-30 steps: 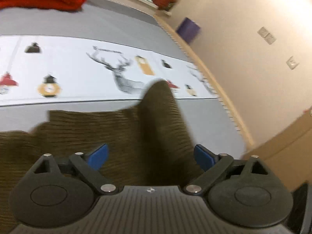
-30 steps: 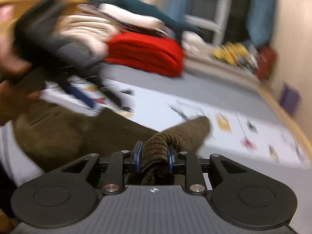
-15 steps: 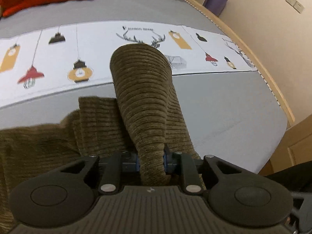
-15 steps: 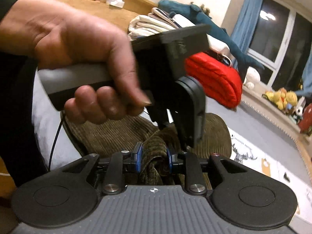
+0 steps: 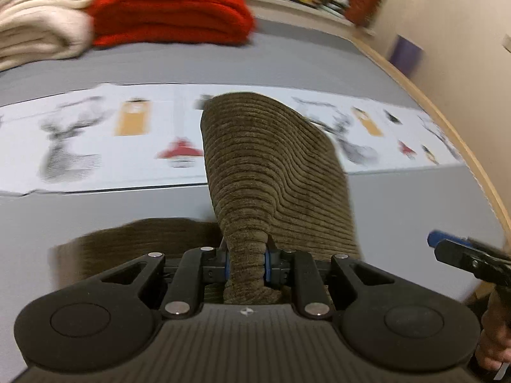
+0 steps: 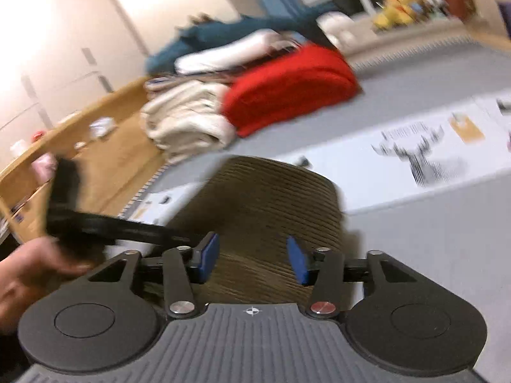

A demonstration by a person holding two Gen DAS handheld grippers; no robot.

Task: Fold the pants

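Observation:
Brown corduroy pants lie on a grey bed; a bunched fold of them rises from my left gripper, whose blue pads are shut on it. In the right wrist view the same pants arch up ahead of my right gripper. Its jaws are opening, the blue pads stand apart from the cloth and press on nothing. The right gripper's fingertip shows at the right edge of the left wrist view. The left tool and the hand holding it sit at the left of the right wrist view.
A folded red blanket and cream blankets are stacked at the far side of the bed. A white printed band with deer and lamps crosses the grey cover. A wooden bed rim runs along the right, by the wall.
My left gripper closed on the pants' fold and lifted it. My right gripper, which had been pinching the cloth, has let go and spread its fingers while rolling.

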